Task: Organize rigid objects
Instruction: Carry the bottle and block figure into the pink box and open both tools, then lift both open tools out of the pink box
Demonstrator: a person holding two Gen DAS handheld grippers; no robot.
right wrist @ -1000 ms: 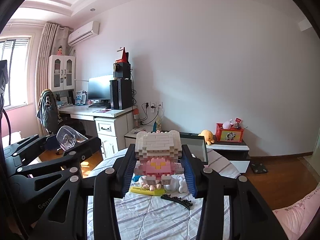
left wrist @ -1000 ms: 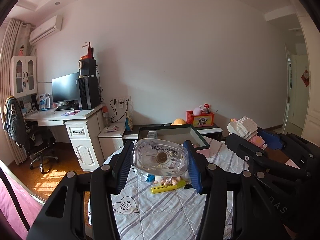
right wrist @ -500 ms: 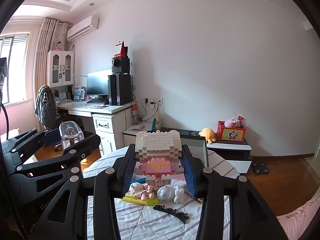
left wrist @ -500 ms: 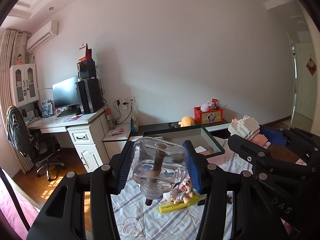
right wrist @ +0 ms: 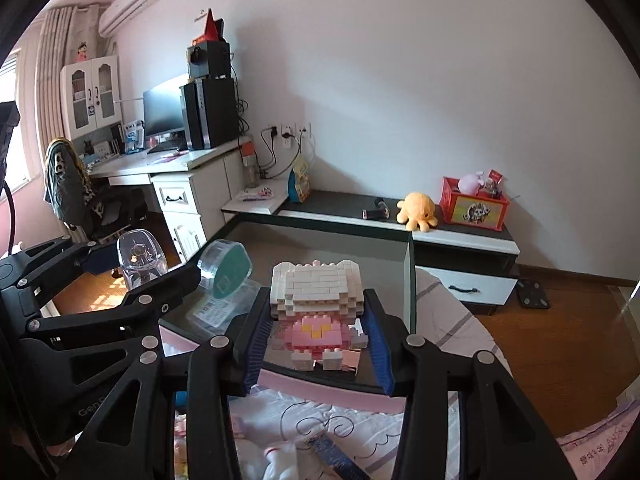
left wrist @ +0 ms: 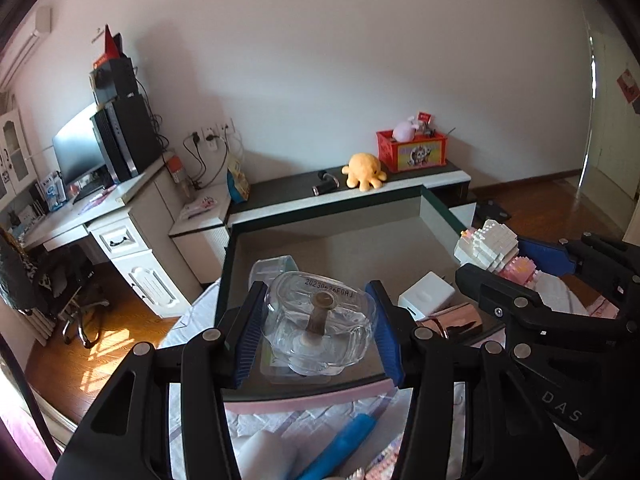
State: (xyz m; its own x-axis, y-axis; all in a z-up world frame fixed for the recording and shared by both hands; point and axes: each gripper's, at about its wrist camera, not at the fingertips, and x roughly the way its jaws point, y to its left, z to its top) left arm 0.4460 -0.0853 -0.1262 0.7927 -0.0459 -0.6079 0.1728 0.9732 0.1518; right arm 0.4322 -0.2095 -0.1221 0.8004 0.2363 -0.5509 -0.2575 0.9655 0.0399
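Observation:
My left gripper (left wrist: 318, 326) is shut on a clear glass bottle (left wrist: 320, 320) with a brown stopper, held over the near edge of a dark-rimmed open box (left wrist: 320, 210). My right gripper (right wrist: 316, 334) is shut on a white and pink brick figure (right wrist: 316, 300), also above the box's near rim (right wrist: 304, 376). In the left wrist view the right gripper (left wrist: 520, 264) shows at the right with the brick figure (left wrist: 490, 246). In the right wrist view the left gripper (right wrist: 132, 264) and its bottle (right wrist: 140, 258) show at the left.
Inside the box lie a white adapter block (left wrist: 426, 294), a shiny pink case (left wrist: 456, 322) and a round clear container (right wrist: 224, 268). A blue pen (left wrist: 340, 444) and small toys lie on the bed sheet (right wrist: 444, 312) below. A desk (right wrist: 172, 164), office chair (right wrist: 76, 196) and low cabinet (right wrist: 464, 242) stand behind.
Both grippers have moved forward and down with their loads, from above the toys on the bed to over the box's near edge. The box now fills the middle of both views.

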